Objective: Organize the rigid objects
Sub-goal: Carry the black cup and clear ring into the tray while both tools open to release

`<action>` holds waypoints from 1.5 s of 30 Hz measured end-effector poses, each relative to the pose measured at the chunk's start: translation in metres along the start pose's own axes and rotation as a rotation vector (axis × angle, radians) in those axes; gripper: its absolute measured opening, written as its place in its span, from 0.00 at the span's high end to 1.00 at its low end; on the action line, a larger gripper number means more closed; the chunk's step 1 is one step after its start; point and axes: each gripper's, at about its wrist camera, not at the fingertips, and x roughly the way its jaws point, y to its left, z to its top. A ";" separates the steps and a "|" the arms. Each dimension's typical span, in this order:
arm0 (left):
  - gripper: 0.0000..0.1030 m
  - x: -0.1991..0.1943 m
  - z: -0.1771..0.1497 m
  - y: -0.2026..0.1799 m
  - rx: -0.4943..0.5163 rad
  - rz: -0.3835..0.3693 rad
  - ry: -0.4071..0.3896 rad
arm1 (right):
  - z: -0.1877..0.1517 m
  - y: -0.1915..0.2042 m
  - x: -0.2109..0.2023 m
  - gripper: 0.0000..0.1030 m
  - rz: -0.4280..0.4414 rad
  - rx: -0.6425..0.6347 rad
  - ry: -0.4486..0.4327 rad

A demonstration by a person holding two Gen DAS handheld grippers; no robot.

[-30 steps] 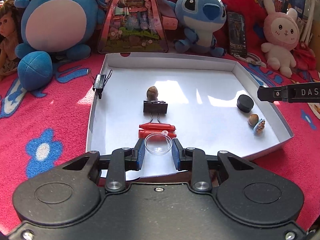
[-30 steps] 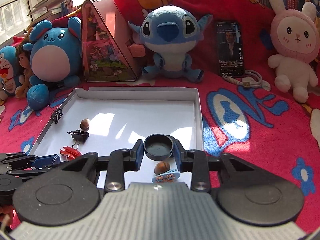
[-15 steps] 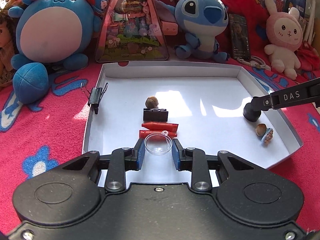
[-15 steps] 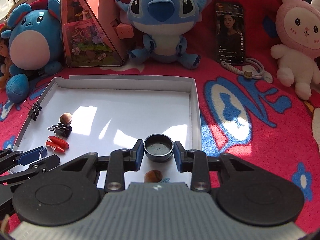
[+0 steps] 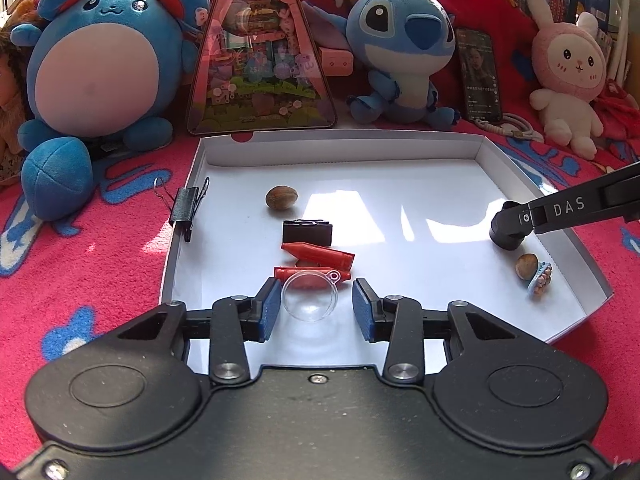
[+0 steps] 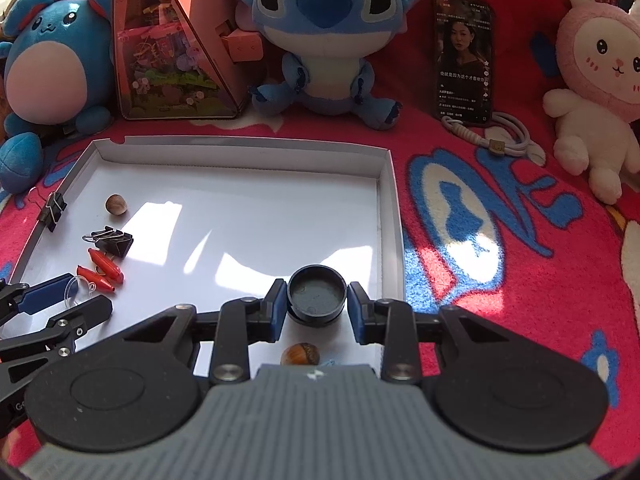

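Observation:
A white shallow box (image 5: 340, 148) (image 6: 244, 152) lies on a red rug. My left gripper (image 5: 314, 306) is open around a clear plastic dome (image 5: 310, 296) that rests on the box floor, with gaps on both sides. Just beyond lie two red crayon-like pieces (image 5: 318, 254), a black binder clip (image 5: 307, 232) and a nut (image 5: 281, 197). My right gripper (image 6: 317, 306) is shut on a round black cap (image 6: 317, 294), low at the box's right side; it also shows in the left wrist view (image 5: 507, 230).
A second binder clip (image 5: 185, 207) is clipped on the box's left wall. A hazelnut (image 5: 526, 266) and a small blue trinket (image 5: 540, 278) lie near the right wall. Plush toys (image 5: 104, 64), a triangular display case (image 5: 262, 52) and a phone (image 6: 464, 56) stand behind the box.
My left gripper has opened and let go of the clear dome, which now rests on the box floor. My right gripper has closed on the black cap; both moved a little forward.

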 end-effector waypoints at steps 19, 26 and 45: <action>0.41 -0.018 -0.003 -0.005 0.027 -0.002 -0.025 | -0.007 -0.004 -0.008 0.43 0.019 0.015 -0.035; 0.38 -0.029 -0.006 -0.006 0.032 -0.015 -0.038 | -0.014 0.000 -0.018 0.37 0.016 -0.018 -0.065; 0.35 -0.066 -0.017 -0.015 0.071 -0.062 -0.072 | -0.041 0.017 -0.058 0.24 0.050 -0.115 -0.173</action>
